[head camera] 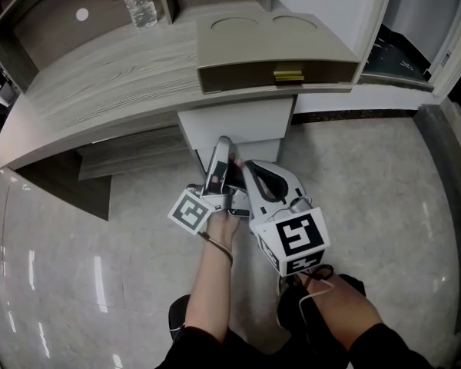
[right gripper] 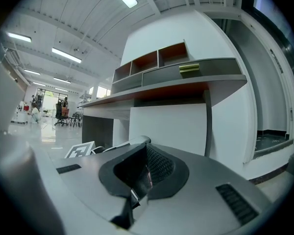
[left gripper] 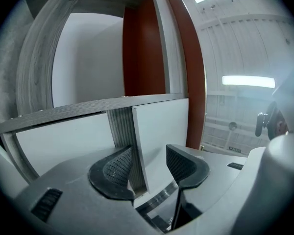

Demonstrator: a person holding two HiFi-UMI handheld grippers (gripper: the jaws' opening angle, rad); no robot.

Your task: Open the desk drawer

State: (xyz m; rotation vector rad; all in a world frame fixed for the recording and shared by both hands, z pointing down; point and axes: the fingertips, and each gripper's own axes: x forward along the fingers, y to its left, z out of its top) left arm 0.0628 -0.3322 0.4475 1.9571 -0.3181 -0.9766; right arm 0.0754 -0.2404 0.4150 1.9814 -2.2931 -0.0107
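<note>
Drawer (head camera: 238, 75), grey front, brass handle (head camera: 289, 75)

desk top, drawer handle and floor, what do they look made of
The desk top looks like wood-grain laminate, matte grey, going by its even printed streaks. The drawer handle seems brass-coloured metal: yellow with a slight sheen. The floor is probably polished stone or tile, glossy, with streaks of reflected light.

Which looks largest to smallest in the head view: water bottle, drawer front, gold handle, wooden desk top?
1. wooden desk top
2. drawer front
3. water bottle, cut off by the picture's top edge, so only its visible part counts
4. gold handle
</note>
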